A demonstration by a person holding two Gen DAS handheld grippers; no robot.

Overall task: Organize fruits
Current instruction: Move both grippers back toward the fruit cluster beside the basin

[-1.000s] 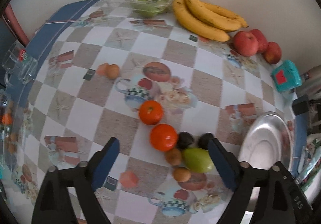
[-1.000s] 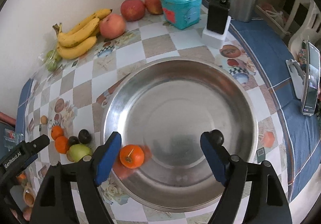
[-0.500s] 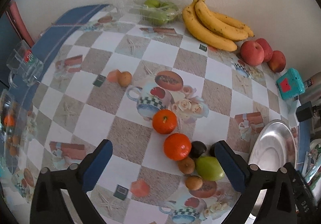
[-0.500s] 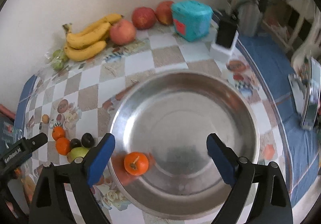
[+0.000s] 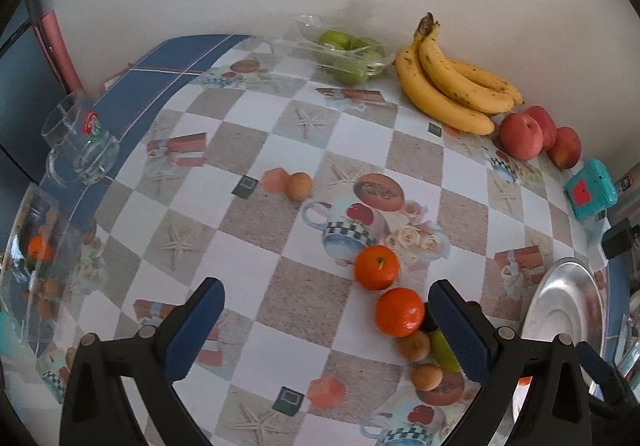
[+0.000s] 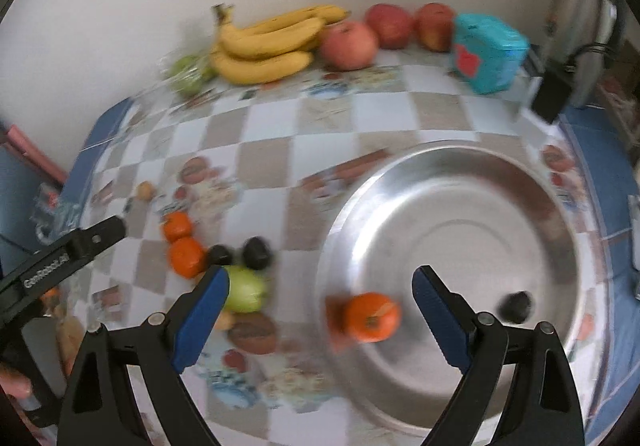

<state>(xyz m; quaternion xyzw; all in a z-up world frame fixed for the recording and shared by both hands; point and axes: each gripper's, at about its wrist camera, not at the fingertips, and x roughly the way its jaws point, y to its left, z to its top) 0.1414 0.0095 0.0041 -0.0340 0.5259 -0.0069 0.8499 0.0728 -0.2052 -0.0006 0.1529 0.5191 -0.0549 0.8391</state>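
Observation:
A steel bowl (image 6: 520, 206) holds one orange (image 6: 372, 316) and a small dark fruit (image 6: 516, 306). My right gripper (image 6: 320, 310) is open and empty above the bowl's left rim. Left of the bowl lie two oranges (image 6: 186, 256), two dark fruits (image 6: 256, 252) and a green fruit (image 6: 244, 288). My left gripper (image 5: 326, 330) is open and empty above the table, left of the same two oranges (image 5: 399, 312), small brown fruits (image 5: 414, 345) and the green fruit (image 5: 442, 346). The bowl's rim (image 5: 560, 306) shows at the right.
Along the back wall lie bagged green fruits (image 5: 346, 58), bananas (image 5: 452, 86), red apples (image 5: 524, 134) and a teal box (image 5: 590, 192). A lone brown fruit (image 5: 299, 186) sits mid-table. A glass mug (image 5: 80, 146) stands at the left. A kettle (image 6: 588, 18) stands at the far right.
My left gripper has drawn back and shifted left, so the fruit cluster now sits at its right finger. My right gripper has swung left, with the orange still in the bowl.

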